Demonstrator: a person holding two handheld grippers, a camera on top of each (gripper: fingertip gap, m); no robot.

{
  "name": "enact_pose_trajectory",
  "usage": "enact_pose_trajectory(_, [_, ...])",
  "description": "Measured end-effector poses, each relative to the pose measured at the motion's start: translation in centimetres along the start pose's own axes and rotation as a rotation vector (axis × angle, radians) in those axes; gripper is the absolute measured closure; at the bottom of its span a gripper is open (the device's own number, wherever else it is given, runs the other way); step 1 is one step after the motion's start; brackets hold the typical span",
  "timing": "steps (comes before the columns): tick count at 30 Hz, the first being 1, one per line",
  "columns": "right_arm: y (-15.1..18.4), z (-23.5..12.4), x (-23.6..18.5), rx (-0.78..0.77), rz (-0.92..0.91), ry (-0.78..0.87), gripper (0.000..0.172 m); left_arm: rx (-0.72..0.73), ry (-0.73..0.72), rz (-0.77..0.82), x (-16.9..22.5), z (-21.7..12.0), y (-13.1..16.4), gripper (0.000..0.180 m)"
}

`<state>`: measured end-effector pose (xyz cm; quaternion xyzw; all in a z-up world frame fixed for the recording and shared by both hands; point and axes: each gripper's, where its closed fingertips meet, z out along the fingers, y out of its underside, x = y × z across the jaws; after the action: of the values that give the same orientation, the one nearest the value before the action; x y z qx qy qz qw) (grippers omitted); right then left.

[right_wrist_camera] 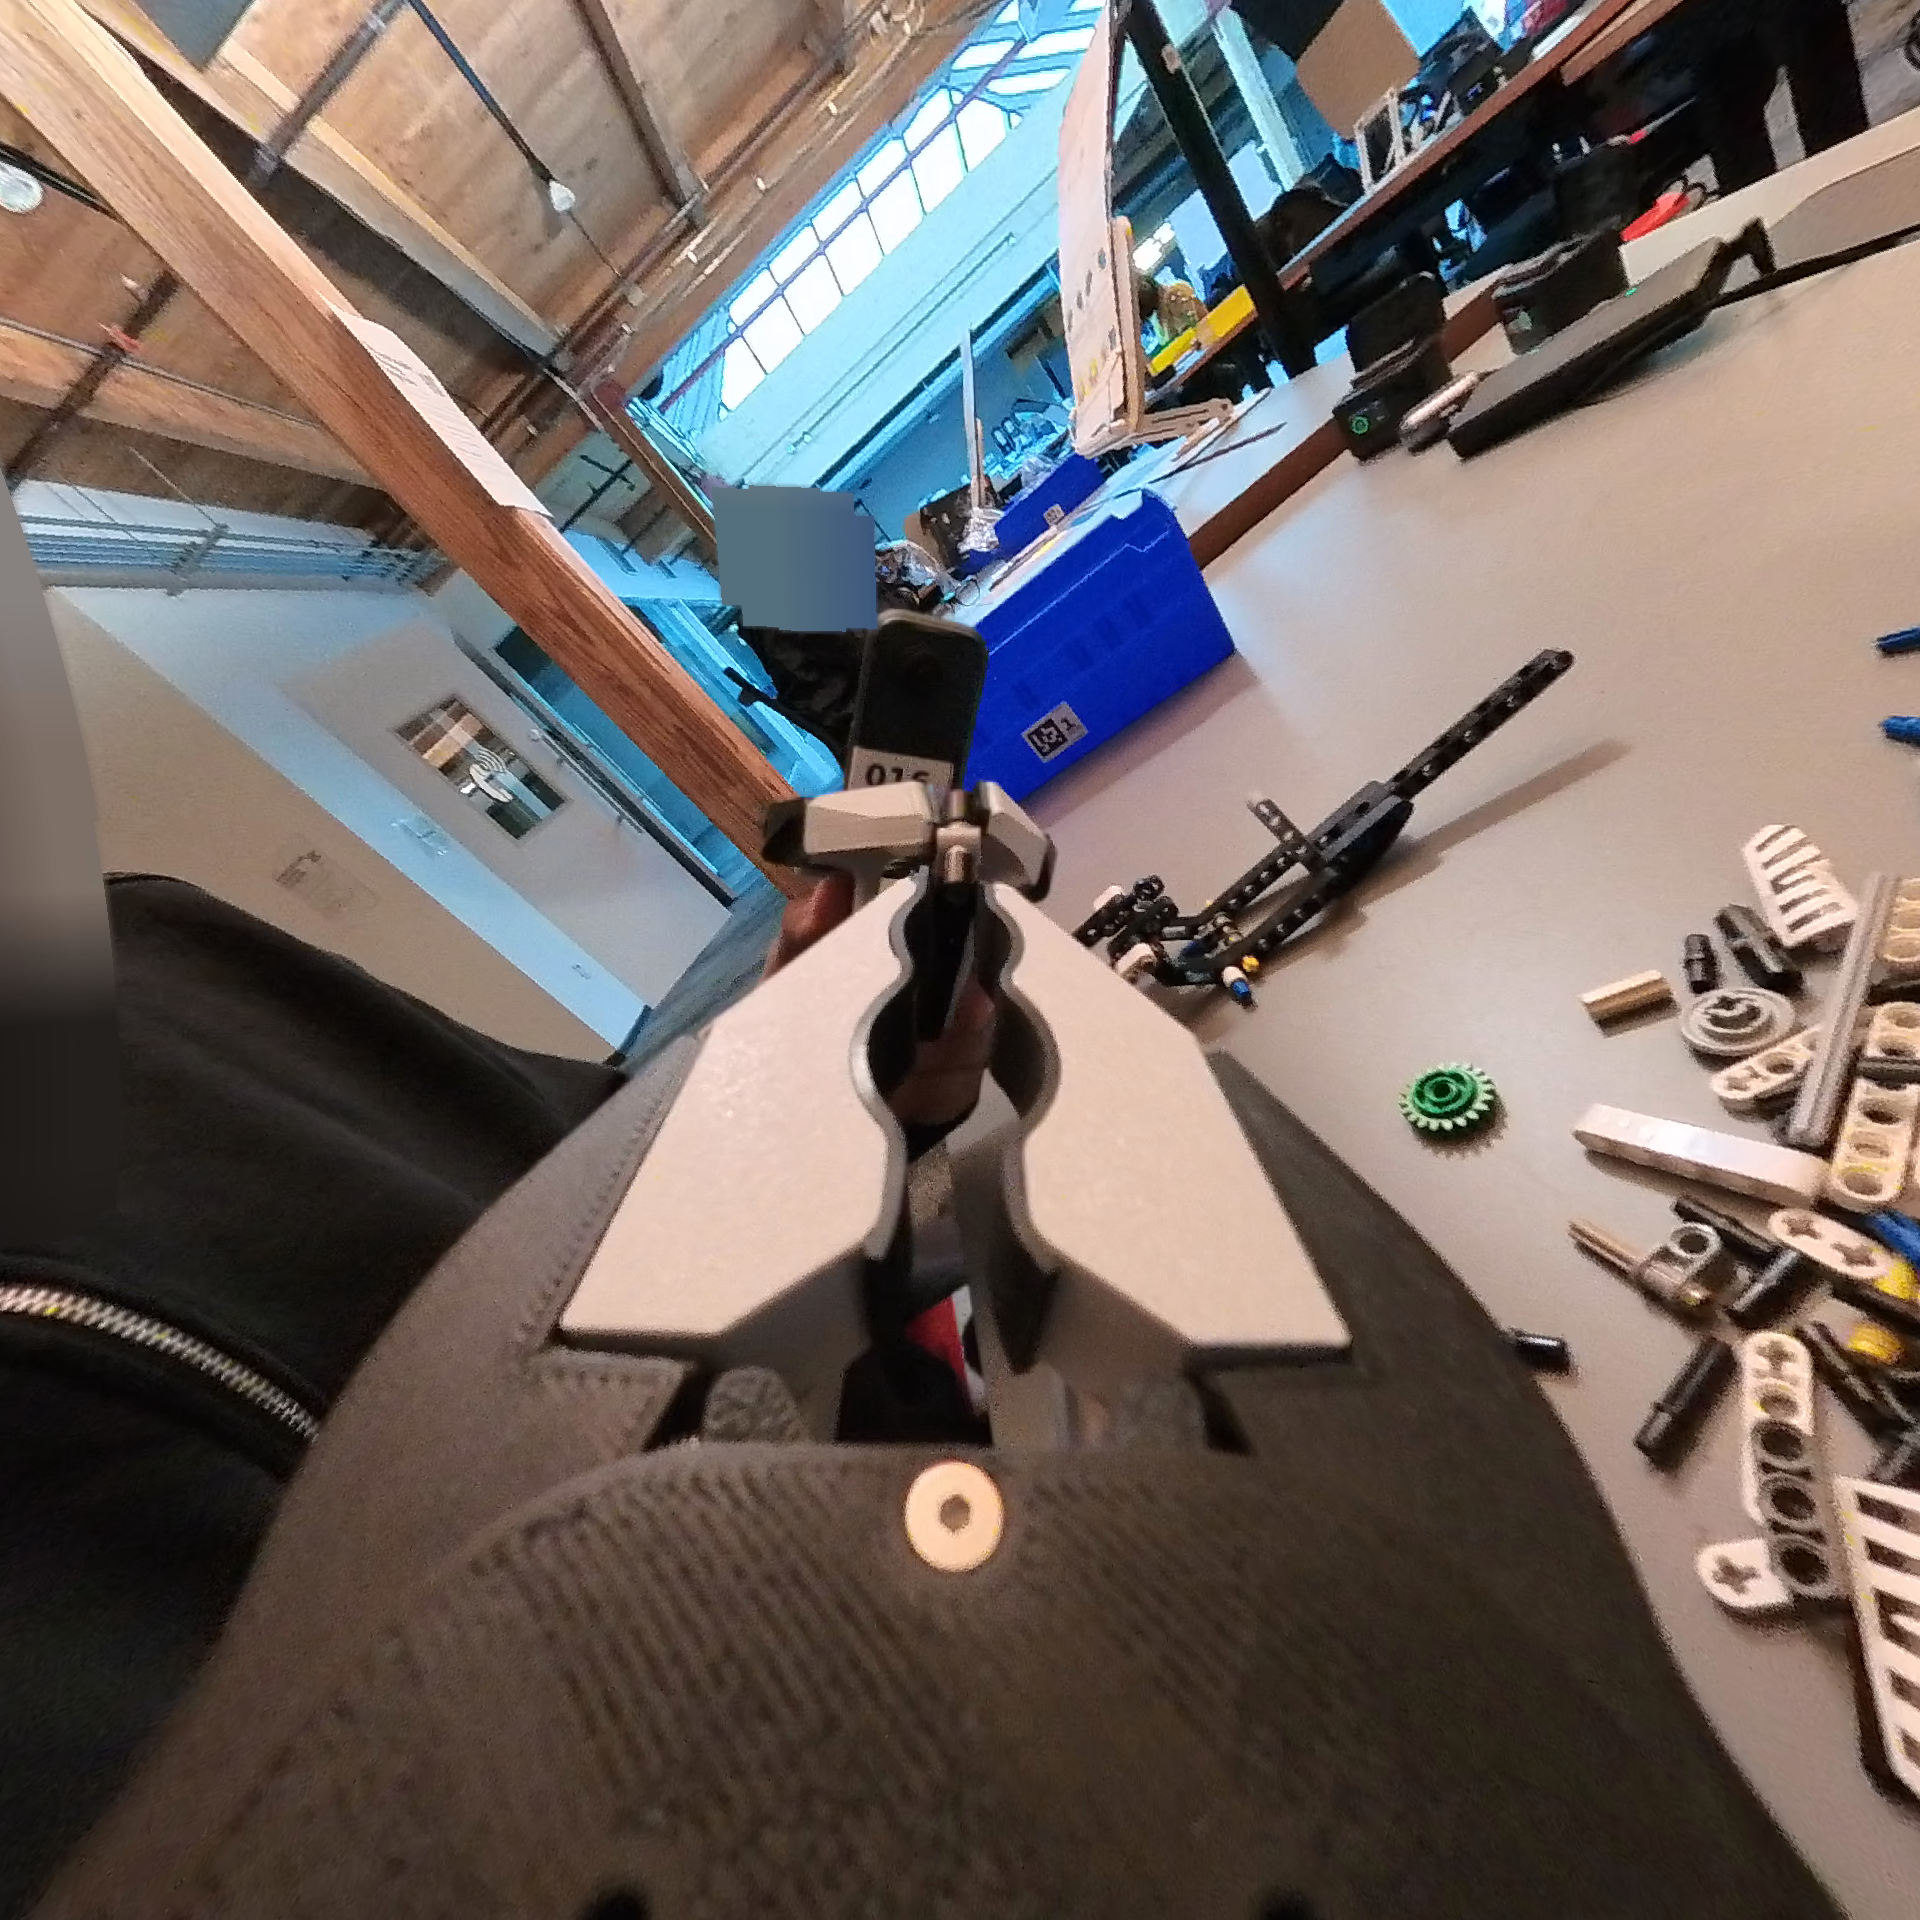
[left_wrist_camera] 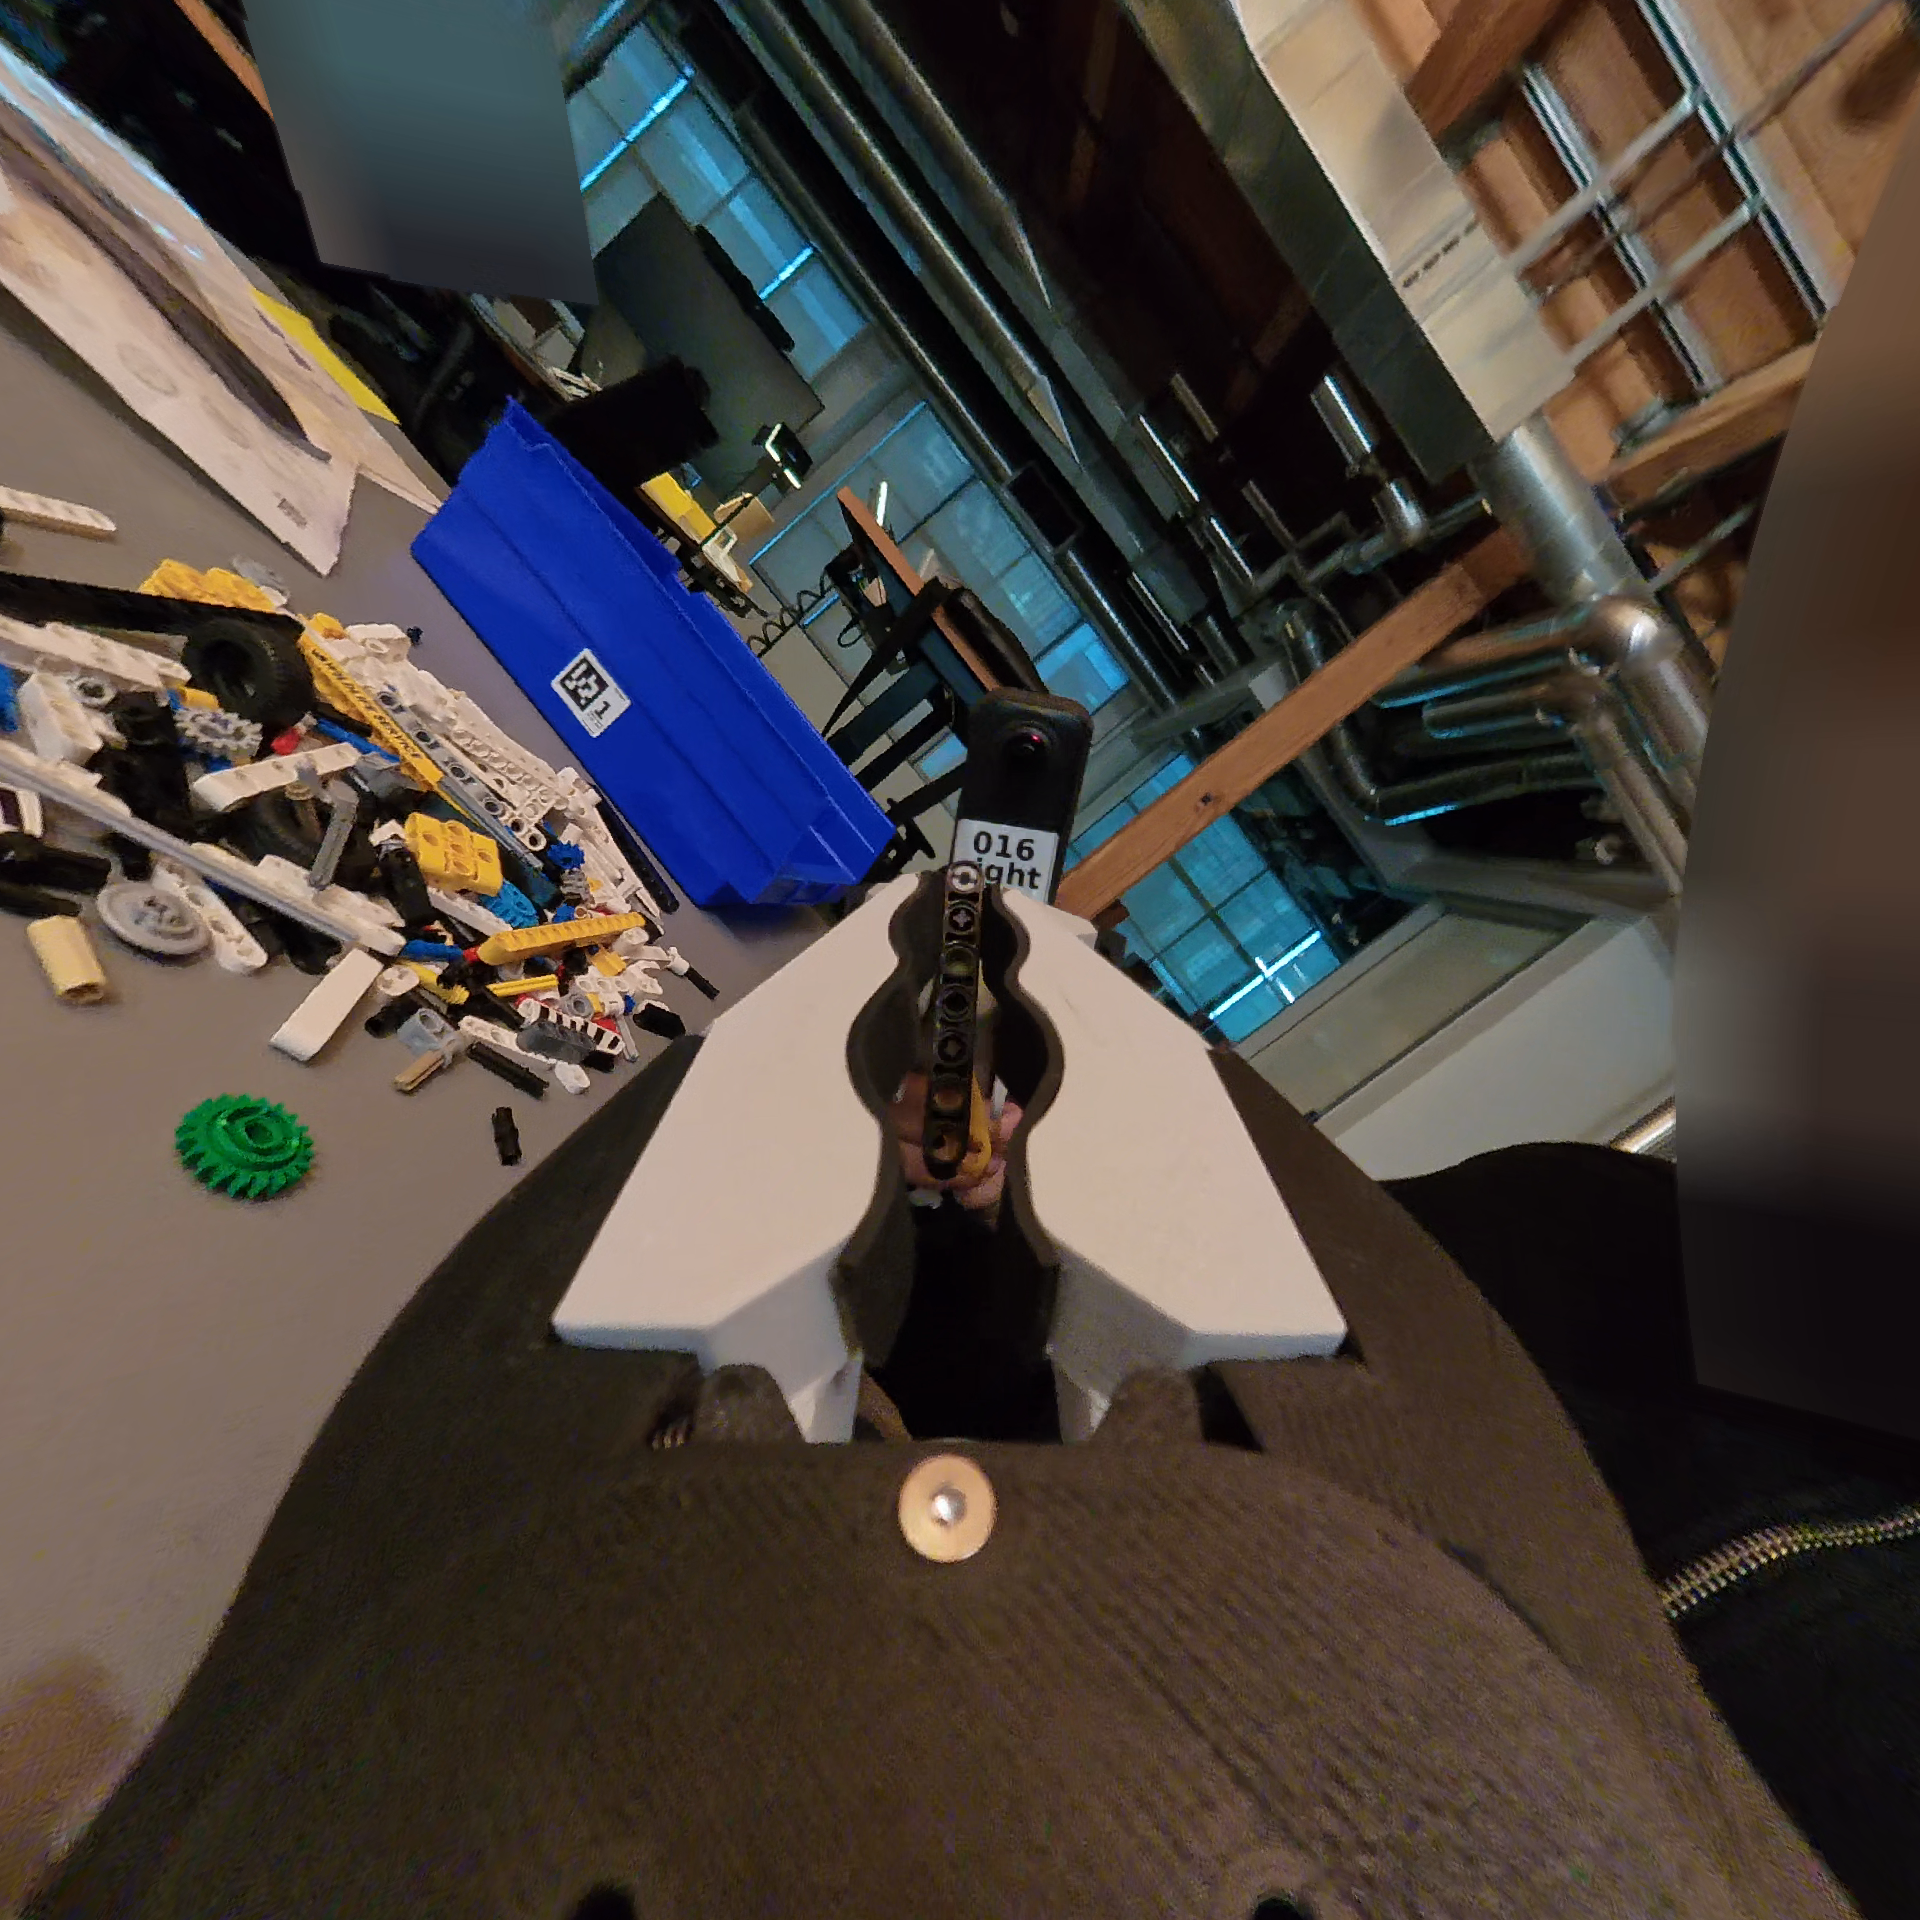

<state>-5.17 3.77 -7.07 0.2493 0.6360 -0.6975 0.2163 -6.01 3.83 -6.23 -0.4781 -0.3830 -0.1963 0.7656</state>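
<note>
My two grippers face each other tip to tip above the grey table (left_wrist_camera: 156,1351). My left gripper (left_wrist_camera: 961,896) is shut on a black beam with holes (left_wrist_camera: 954,997), which stands upright in the slot between its white fingers (left_wrist_camera: 790,1091). A small grey pin (left_wrist_camera: 964,878) sits in the beam's top hole. In the right wrist view, my right gripper (right_wrist_camera: 951,899) is shut on the same black beam (right_wrist_camera: 940,966). The left gripper (right_wrist_camera: 951,828) grips the beam's upper end just above, where the grey pin (right_wrist_camera: 956,860) sticks out. A yellow piece (left_wrist_camera: 979,1153) shows behind the beam's lower end.
A pile of white, yellow, black and blue bricks (left_wrist_camera: 312,831) lies to the left, with a green gear (left_wrist_camera: 244,1148) in front. A blue bin (left_wrist_camera: 644,665) stands behind. In the right wrist view a black beam assembly (right_wrist_camera: 1299,883) and loose parts (right_wrist_camera: 1818,1143) lie to the right. The grippers are tip to tip, or close to it.
</note>
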Motion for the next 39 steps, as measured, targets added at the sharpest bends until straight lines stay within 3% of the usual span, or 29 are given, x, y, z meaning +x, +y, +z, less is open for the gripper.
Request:
enact_pose_trajectory(4, [0.0, -0.3, 0.3, -0.008, 0.005, 0.015, 0.167, 0.026, -0.03, -0.007, -0.3, -0.1, -0.2, 0.176])
enact_pose_trajectory(6, [-1.5, -2.7, 1.1, 0.059, 0.01, 0.047, 0.168, 0.256, -0.091, -0.021, -1.7, -4.1, -5.4, 0.176])
enact_pose_trajectory(7, [-2.4, -4.1, 1.9, 0.097, 0.002, 0.081, 0.167, 0.269, -0.144, 0.033, -2.3, -6.1, -7.1, 0.176])
enact_pose_trajectory(9, [-3.3, -4.9, 2.5, 0.128, -0.003, 0.1, 0.167, 0.271, -0.147, 0.082, -1.6, -6.9, -8.0, 0.176])
enact_pose_trajectory(12, [-2.8, -3.8, 2.3, 0.112, 0.001, 0.082, 0.167, 0.197, -0.084, 0.063, -0.4, -4.3, -5.7, 0.176])
enact_pose_trajectory(19, [-2.4, -4.3, 2.9, 0.108, 0.041, 0.064, 0.167, 0.185, -0.067, 0.008, -1.0, -3.8, -4.9, 0.176])
enact_pose_trajectory(23, [-2.1, -4.1, 3.2, 0.099, 0.038, 0.068, 0.167, 0.064, -0.137, 0.05, -2.0, -2.3, -2.6, 0.176])
enact_pose_trajectory(26, [-2.3, -4.5, 3.6, 0.099, -0.001, 0.115, 0.168, -0.208, -0.322, 0.172, -4.7, -1.3, 1.8, 0.176])
enact_pose_trajectory(28, [-2.4, -4.8, 3.7, 0.099, -0.02, 0.133, 0.167, -0.504, -0.539, 0.394, -7.7, -1.7, 5.6, 0.176])
enact_pose_trajectory(30, [-2.3, -4.7, 3.6, 0.093, -0.022, 0.13, 0.167, -0.622, -0.679, 0.551, -9.3, -2.0, 7.0, 0.176])
enact_pose_trajectory(33, [-1.8, -4.3, 3.6, 0.075, -0.026, 0.129, 0.167, -0.644, -0.667, 0.506, -9.5, -1.3, 8.3, 0.176])
enact_pose_trajectory(35, [-1.4, -4.2, 3.7, 0.055, -0.039, 0.142, 0.167, -0.621, -0.702, 0.543, -10.1, -1.6, 7.6, 0.176])
enact_pose_trajectory(39, [-0.6, -4.0, 4.1, 0.01, -0.06, 0.168, 0.167, -0.519, -0.616, 0.518, -8.3, -1.0, 6.0, 0.151])
